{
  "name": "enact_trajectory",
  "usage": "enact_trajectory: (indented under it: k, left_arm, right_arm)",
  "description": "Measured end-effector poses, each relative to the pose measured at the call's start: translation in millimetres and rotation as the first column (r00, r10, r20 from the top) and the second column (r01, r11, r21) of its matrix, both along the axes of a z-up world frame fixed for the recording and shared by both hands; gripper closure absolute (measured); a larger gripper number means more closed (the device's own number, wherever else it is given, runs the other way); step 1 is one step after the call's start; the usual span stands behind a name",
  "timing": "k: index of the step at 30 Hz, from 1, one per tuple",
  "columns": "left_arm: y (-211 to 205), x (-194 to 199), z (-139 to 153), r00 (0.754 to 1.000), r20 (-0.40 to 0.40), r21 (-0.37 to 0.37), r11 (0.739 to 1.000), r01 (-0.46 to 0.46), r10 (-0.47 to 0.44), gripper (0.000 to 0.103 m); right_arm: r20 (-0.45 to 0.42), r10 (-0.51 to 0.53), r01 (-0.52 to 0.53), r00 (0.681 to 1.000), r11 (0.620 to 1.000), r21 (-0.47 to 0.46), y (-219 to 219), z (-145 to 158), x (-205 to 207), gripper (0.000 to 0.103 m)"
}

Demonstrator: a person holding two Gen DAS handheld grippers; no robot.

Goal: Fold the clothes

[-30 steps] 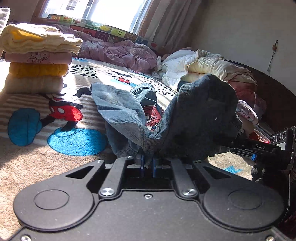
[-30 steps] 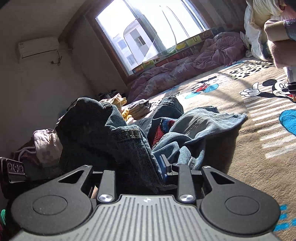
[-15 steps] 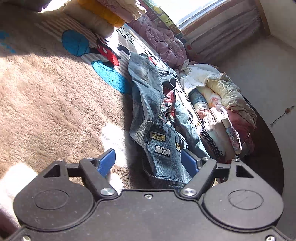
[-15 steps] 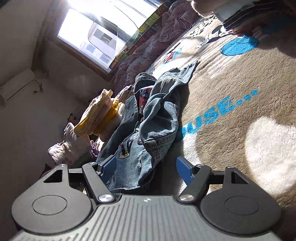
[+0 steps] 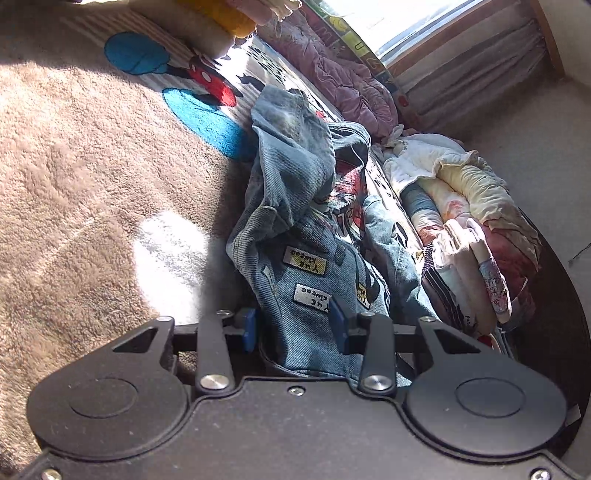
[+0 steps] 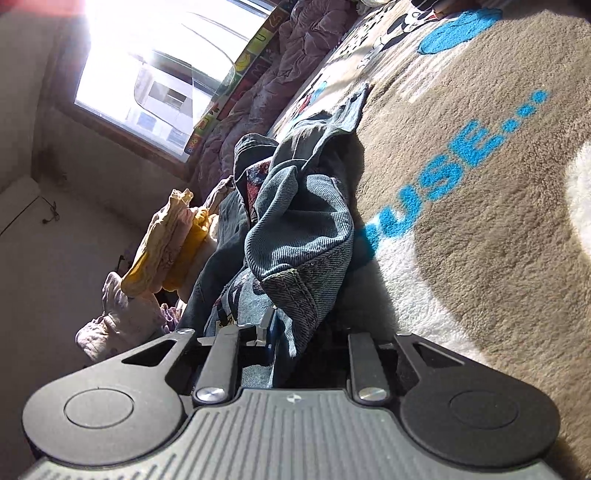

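A crumpled blue denim jacket [image 5: 306, 229] with sewn label patches lies on the brown cartoon blanket [image 5: 74, 166]. My left gripper [image 5: 293, 326] sits low at the jacket's near hem, its blue pads closed in on the denim from both sides. In the right wrist view the same denim jacket [image 6: 303, 229] bunches up in front of my right gripper [image 6: 306, 332]. Its jaws are closing with a thick seamed hem between them. One blue pad touches the cloth; the other is hidden in shadow behind the denim.
A folded stack of yellow and pink clothes [image 5: 221, 22] stands at the blanket's far end. Unfolded garments [image 5: 472, 221] are heaped to the right of the jacket. A purple quilt [image 5: 343, 77] lies under the window. Blue lettering [image 6: 443, 173] marks the blanket.
A second ago both grippers held the jacket lifted. They let go, opened wide, rolled and sank towards the blanket, and have closed again around the jacket's near hem.
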State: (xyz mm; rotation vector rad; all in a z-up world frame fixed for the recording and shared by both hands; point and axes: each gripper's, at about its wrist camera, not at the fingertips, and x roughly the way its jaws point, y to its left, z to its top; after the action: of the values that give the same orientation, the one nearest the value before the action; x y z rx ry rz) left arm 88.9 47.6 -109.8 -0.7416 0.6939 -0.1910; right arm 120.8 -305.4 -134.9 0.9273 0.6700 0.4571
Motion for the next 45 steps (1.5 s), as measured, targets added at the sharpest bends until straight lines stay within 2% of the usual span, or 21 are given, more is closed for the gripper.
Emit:
enact_trajectory:
  k: [4, 5, 7, 9, 11, 13, 14, 15, 18, 21, 22, 23, 27, 30, 33, 36, 37, 39, 41, 43, 45]
  left_arm:
    - [15.3, -34.2, 32.1, 0.991, 0.125, 0.008, 0.999, -0.039, 0.037, 0.103]
    - [17.8, -36.7, 28.6, 0.992, 0.119, 0.024, 0.999, -0.039, 0.036, 0.102]
    - [20.9, -35.8, 9.0, 0.999, 0.037, 0.057, 0.998, -0.039, 0.037, 0.102]
    - [24.2, -39.2, -8.8, 0.999, -0.029, 0.029, 0.999, -0.034, 0.034, 0.102]
    - [27.9, -44.5, -5.8, 1.000, -0.018, -0.018, 1.000, -0.014, 0.013, 0.101]
    - [32.6, -45.8, -0.3, 1.000, 0.000, -0.083, 0.996, -0.025, 0.025, 0.071]
    - [33.4, -45.8, -0.7, 0.999, -0.004, -0.097, 0.994, -0.042, 0.042, 0.032]
    - [31.8, -45.6, -2.5, 0.999, -0.005, -0.106, 0.993, -0.052, 0.052, 0.031]
    - [13.5, -39.3, 1.2, 0.998, 0.001, -0.012, 0.998, -0.060, 0.060, 0.031]
    - [-1.0, -28.2, 1.5, 0.997, 0.044, 0.057, 0.996, -0.071, 0.069, 0.037]
    - [-5.3, -25.3, 1.4, 0.997, 0.045, 0.104, 0.993, -0.062, 0.057, 0.055]
    - [-9.5, -22.9, 1.3, 0.998, 0.039, 0.155, 0.987, -0.050, 0.044, 0.099]
    - [-8.4, -41.0, 13.2, 0.996, 0.087, 0.190, 0.981, -0.031, 0.015, 0.098]
    - [-4.1, -37.4, -13.9, 0.999, 0.034, 0.177, 0.984, -0.028, 0.022, 0.094]
    - [-0.7, -40.2, -8.1, 0.999, 0.032, 0.184, 0.983, -0.022, 0.017, 0.092]
    - [11.1, -43.3, -4.1, 1.000, 0.015, 0.132, 0.991, -0.017, 0.016, 0.084]
    - [13.8, -43.9, -1.2, 1.000, 0.015, 0.129, 0.992, -0.013, 0.011, 0.083]
    - [17.7, -44.2, 5.9, 0.999, 0.036, 0.124, 0.992, -0.018, 0.014, 0.057]
    - [22.2, -42.4, 10.8, 0.997, 0.068, 0.084, 0.996, -0.041, 0.035, 0.045]
    - [19.5, -34.5, 9.3, 0.998, 0.064, 0.078, 0.997, -0.023, 0.018, 0.044]
    - [9.7, -26.0, 2.7, 0.998, 0.061, 0.127, 0.992, -0.013, 0.005, 0.047]
  right_arm:
    - [0.122, -0.030, 0.024, 0.992, 0.998, 0.056, -9.7, 27.5, -25.1, 0.092]
    - [0.137, -0.028, 0.022, 0.990, 0.999, 0.046, -12.0, 31.8, -31.0, 0.092]
    - [0.040, 0.022, -0.019, 0.999, 0.996, -0.086, -7.2, 15.4, -29.7, 0.092]
    - [-0.030, 0.017, -0.021, 0.999, 0.993, -0.112, -7.3, -2.6, -29.3, 0.098]
    - [0.008, 0.025, -0.024, 1.000, 0.995, -0.095, -11.2, 6.5, -33.3, 0.094]
    - [0.046, 0.014, -0.010, 0.999, 0.997, -0.071, -16.3, 11.8, -39.0, 0.084]
    - [0.044, -0.003, 0.005, 0.999, 0.999, -0.054, -17.8, 10.5, -39.5, 0.077]
    - [0.043, -0.016, 0.018, 0.999, 0.999, -0.047, -17.9, 9.7, -39.4, 0.056]
    - [0.060, -0.021, 0.027, 0.998, 0.993, -0.111, -5.3, 11.3, -33.1, 0.052]
    - [0.074, -0.038, 0.050, 0.997, 0.984, -0.172, 7.5, 8.8, -21.6, 0.075]
    - [0.075, -0.040, 0.053, 0.996, 0.982, -0.181, 9.9, 6.2, -19.3, 0.088]
    - [0.094, -0.044, 0.062, 0.995, 0.978, -0.198, 10.7, 9.6, -22.9, 0.092]
    - [0.126, -0.036, 0.072, 0.991, 0.953, -0.295, 7.4, 20.2, -38.3, 0.095]
    - [0.067, -0.018, 0.039, 0.998, 0.947, -0.320, -0.5, 1.1, -39.2, 0.101]
    - [0.088, 0.014, 0.021, 0.996, 0.923, -0.385, 6.4, 8.9, -43.8, 0.099]
    - [0.076, 0.003, 0.023, 0.997, 0.940, -0.339, -2.7, 9.2, -49.7, 0.097]
    - [0.077, -0.003, 0.028, 0.997, 0.944, -0.329, -4.9, 11.1, -51.3, 0.092]
    - [0.110, -0.005, 0.043, 0.994, 0.937, -0.347, -3.7, 19.5, -54.2, 0.087]
    - [0.162, 0.012, 0.053, 0.987, 0.919, -0.390, 2.6, 27.0, -53.5, 0.082]
    - [0.191, 0.028, 0.060, 0.981, 0.896, -0.439, 11.5, 28.2, -47.1, 0.059]
    - [0.181, 0.038, 0.047, 0.983, 0.895, -0.443, 16.9, 21.9, -34.8, 0.061]
